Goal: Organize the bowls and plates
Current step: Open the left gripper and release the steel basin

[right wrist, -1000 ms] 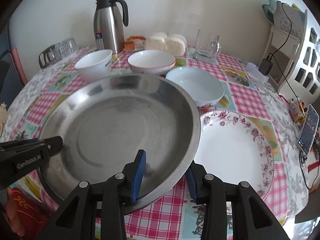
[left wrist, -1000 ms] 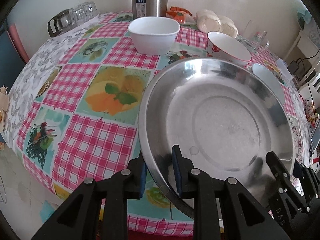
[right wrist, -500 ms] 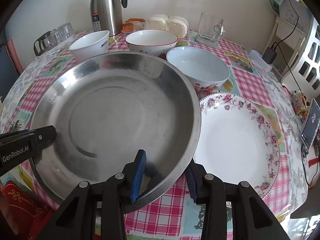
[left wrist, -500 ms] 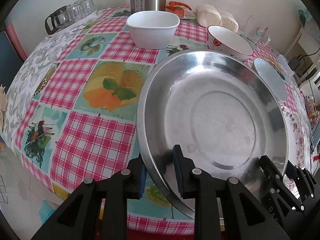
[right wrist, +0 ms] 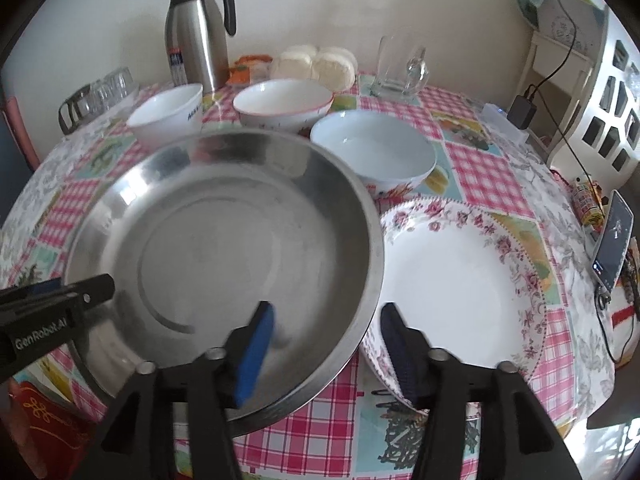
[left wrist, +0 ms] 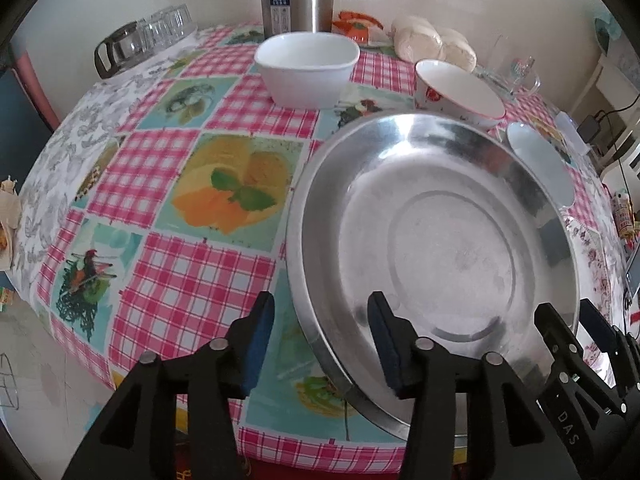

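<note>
Steel pan lies on the table, its rim between the spread fingers of both the left gripper and right gripper; neither grips it.

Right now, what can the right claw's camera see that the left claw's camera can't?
Only the right wrist view shows the whole flowery plate, the phone at the table's edge, and the whole kettle with its lid.

Only the left wrist view shows the big stretch of tablecloth with the orange picture.

Both show the metal dish, three bowls, and the drinking glasses. Both claws, left and right, are open around the dish's rim.
</note>
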{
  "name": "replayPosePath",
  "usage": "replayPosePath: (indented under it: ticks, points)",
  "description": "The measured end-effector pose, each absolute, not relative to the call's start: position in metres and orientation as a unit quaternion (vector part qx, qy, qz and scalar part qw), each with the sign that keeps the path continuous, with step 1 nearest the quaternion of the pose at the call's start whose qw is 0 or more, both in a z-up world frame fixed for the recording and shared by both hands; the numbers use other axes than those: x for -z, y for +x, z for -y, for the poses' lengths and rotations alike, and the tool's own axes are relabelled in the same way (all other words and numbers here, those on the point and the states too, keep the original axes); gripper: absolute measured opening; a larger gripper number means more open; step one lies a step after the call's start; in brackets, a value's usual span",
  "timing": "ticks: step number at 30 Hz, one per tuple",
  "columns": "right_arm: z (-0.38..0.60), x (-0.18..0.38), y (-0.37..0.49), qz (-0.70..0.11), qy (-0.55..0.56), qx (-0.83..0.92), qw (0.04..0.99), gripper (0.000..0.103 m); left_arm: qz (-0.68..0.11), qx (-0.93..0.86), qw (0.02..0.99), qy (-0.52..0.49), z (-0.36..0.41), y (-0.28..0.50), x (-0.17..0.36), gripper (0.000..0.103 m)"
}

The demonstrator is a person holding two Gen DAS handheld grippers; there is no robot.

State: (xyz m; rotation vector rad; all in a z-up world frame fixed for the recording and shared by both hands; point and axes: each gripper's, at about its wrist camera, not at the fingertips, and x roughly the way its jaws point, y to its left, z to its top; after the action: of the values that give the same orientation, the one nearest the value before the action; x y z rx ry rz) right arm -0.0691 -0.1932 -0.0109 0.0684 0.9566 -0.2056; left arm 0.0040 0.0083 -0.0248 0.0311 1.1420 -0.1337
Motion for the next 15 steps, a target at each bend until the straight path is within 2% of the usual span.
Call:
replayPosePath:
  ticks: [4,9,13,15]
  points:
    - [0.195,0.006,-0.07,-0.448,0.038,0.102,0.887,0.066,-0.531,0.067,0.844,0.018,-0.006,0.003,0.02,0.064]
    - [0.199,0.003,-0.071,-0.437,0.044,0.108,0.892,0.079,-0.538,0.056,0.841,0.02,-0.008,0.004,0.023,0.075]
    - [0.204,0.005,-0.07,-0.438,0.053,0.11,0.891,0.088,-0.54,0.055,0.839,0.023,-0.006,0.004,0.025,0.077]
    - [0.207,0.005,-0.071,-0.437,0.061,0.109,0.891,0.09,-0.541,0.056,0.839,0.024,-0.005,0.004,0.025,0.085]
